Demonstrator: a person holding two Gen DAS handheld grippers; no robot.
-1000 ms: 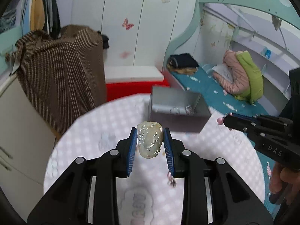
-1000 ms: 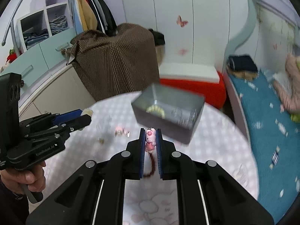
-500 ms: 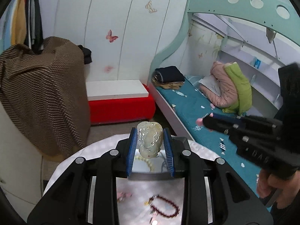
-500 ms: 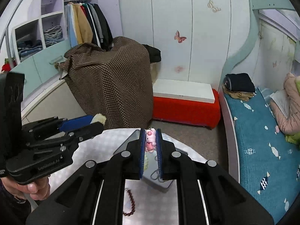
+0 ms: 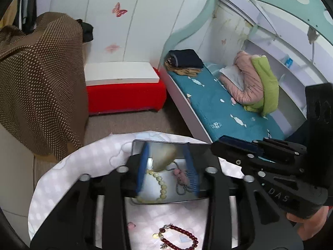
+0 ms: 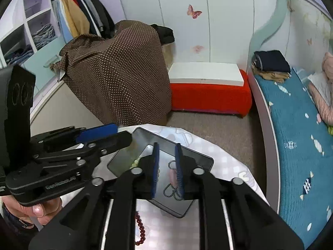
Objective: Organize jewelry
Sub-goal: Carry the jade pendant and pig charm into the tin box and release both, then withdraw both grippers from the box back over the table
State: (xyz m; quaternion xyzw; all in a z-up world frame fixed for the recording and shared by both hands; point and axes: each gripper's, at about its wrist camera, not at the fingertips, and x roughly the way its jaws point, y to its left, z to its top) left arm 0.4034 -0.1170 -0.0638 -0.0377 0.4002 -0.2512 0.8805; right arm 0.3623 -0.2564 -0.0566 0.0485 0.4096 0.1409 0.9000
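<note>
The tin box (image 5: pixel 136 145) sits on the round table (image 5: pixel 87 162), a bead bracelet (image 5: pixel 160 184) and chain (image 5: pixel 181 184) inside it. Nearer the camera, a beaded bracelet (image 5: pixel 183 236) lies on the table before the box.

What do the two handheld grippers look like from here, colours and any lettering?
Both are black, angular frames with silver bolt heads at the joints. The left gripper and the right gripper each carry ribbed blue pads on the fingers. The right one's body shows pale "DAS" lettering; the left one's has small white text, too blurred to read. No cables show. A dark cuff shows at the left hand.
</note>
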